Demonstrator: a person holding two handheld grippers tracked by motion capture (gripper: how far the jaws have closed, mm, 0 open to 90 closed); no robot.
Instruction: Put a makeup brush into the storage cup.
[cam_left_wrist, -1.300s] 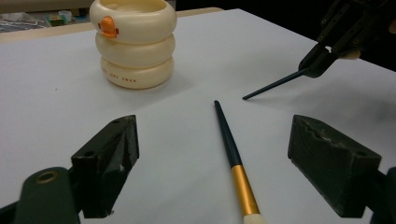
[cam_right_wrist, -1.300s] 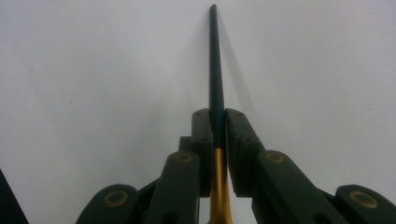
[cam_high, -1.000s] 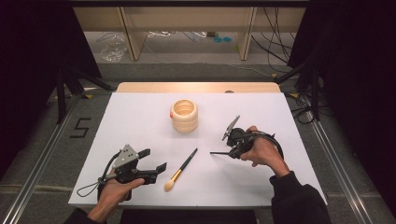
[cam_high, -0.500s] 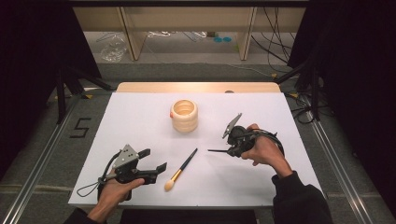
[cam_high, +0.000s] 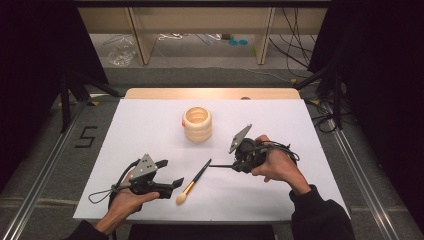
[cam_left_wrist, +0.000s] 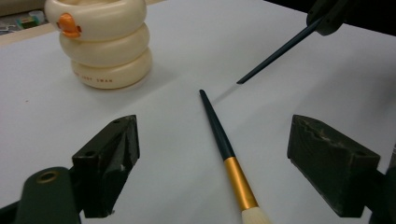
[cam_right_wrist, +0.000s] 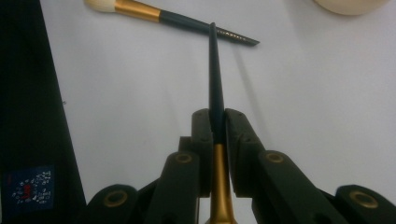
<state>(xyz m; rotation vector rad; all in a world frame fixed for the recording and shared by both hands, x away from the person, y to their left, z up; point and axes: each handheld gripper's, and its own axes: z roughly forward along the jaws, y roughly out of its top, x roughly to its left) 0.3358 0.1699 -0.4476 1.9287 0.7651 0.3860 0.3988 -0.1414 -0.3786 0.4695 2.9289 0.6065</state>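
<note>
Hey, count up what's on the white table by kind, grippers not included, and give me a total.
Makeup brushes: 2, one lying on the table, one clamped in the right gripper
Cream ringed holder: 1
Total: 3

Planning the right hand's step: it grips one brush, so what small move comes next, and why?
Probably carry the held brush toward the cream holder. The right gripper is shut on it, handle tip forward, clear of the sheet, and the holder stands open-topped just beyond. The second brush lies loose.
</note>
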